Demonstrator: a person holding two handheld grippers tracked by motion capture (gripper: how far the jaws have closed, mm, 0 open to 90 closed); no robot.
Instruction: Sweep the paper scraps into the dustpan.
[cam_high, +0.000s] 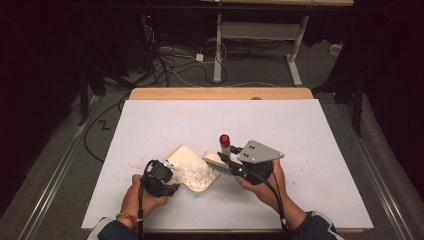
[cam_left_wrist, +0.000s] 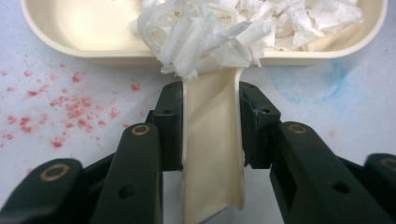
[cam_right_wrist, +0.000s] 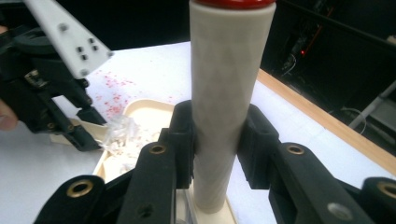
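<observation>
A person sat at a white worktop (cam_high: 300, 150) holding 2 sets of tongs, seen from above and from a camera on each tool. The left tongs (cam_left_wrist: 211, 126) were clamped on the flat cream handle (cam_left_wrist: 212, 154) of a dustpan (cam_high: 192, 170), their pads pressing both edges of the handle near where it met the pan. The dustpan lay on the worktop near the front edge, between the 2 hands, and held a loose heap of white paper shreds (cam_left_wrist: 243, 28), some spilling over the rim toward the handle. The right tongs (cam_right_wrist: 217, 140) were clamped on the upright, pale, round handle (cam_right_wrist: 226, 93) of a small brush (cam_high: 220, 161) with a red cap (cam_high: 225, 138), the brush head resting at the right end of the pan. The dustpan looked like thin, stiff, smooth plastic, light enough to tip or slide easily, so a hold on the handle close to the pan seemed the steadiest. The shreds looked very light and soft and would likely scatter with any jolt or draught. The brush handle looked rigid and smooth, possibly slippery, so a mid-handle grip seemed sensible. Specks of red (cam_left_wrist: 70, 107) and a faint blue smudge (cam_left_wrist: 322, 79) marked the worktop beside the pan
</observation>
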